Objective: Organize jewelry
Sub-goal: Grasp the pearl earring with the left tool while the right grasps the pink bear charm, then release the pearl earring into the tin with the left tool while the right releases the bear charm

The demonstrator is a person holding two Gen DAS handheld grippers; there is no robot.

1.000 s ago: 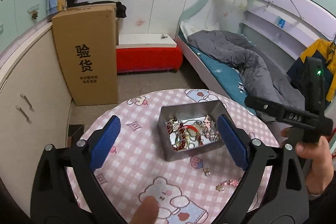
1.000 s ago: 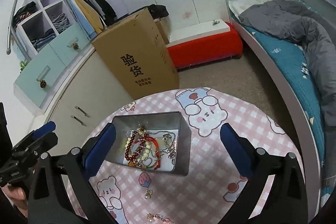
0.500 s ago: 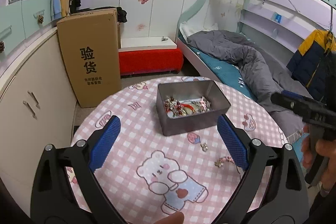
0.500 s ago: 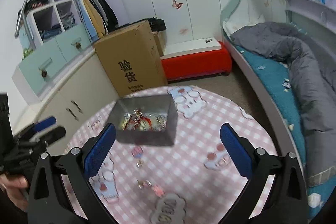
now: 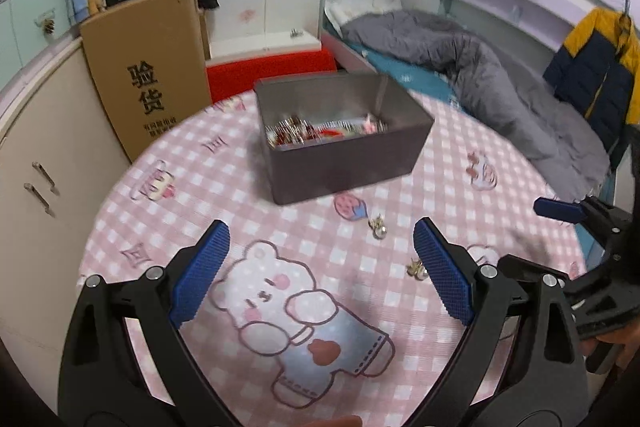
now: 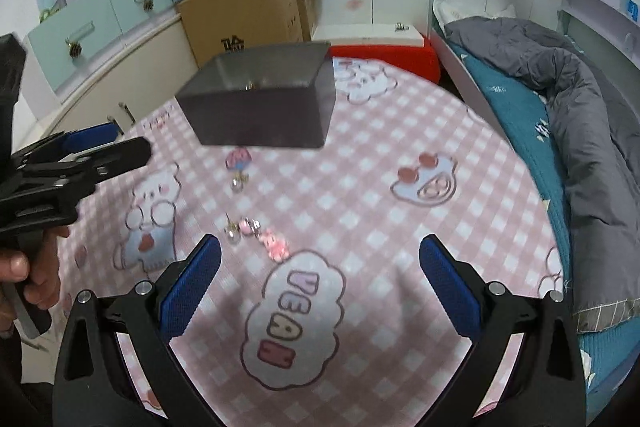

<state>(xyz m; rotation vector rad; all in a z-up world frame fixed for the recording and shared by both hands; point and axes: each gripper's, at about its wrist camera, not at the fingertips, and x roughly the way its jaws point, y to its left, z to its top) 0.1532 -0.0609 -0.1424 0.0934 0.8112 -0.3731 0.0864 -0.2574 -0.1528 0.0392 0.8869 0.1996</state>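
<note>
A grey metal tin (image 5: 344,135) holding a tangle of jewelry (image 5: 320,131) stands on the round pink checked table (image 5: 200,187); it also shows in the right wrist view (image 6: 264,99). Loose earrings lie in front of it: one pair (image 5: 378,227) near the tin, another (image 5: 416,269) by my left gripper's right finger. In the right wrist view these are a pearl earring (image 6: 237,183) and a cluster with pink pieces (image 6: 256,233). My left gripper (image 5: 320,283) is open and empty above the table. My right gripper (image 6: 320,283) is open and empty, near the cluster.
A tall cardboard box (image 5: 148,67) stands on the floor behind the table, left. A red bench (image 5: 272,71) and a bed with a grey quilt (image 5: 480,67) lie beyond. Cabinets (image 5: 36,163) run along the left.
Both grippers have dropped lower and closer to the tabletop, so the tin now shows side-on. Both stay open and empty.
</note>
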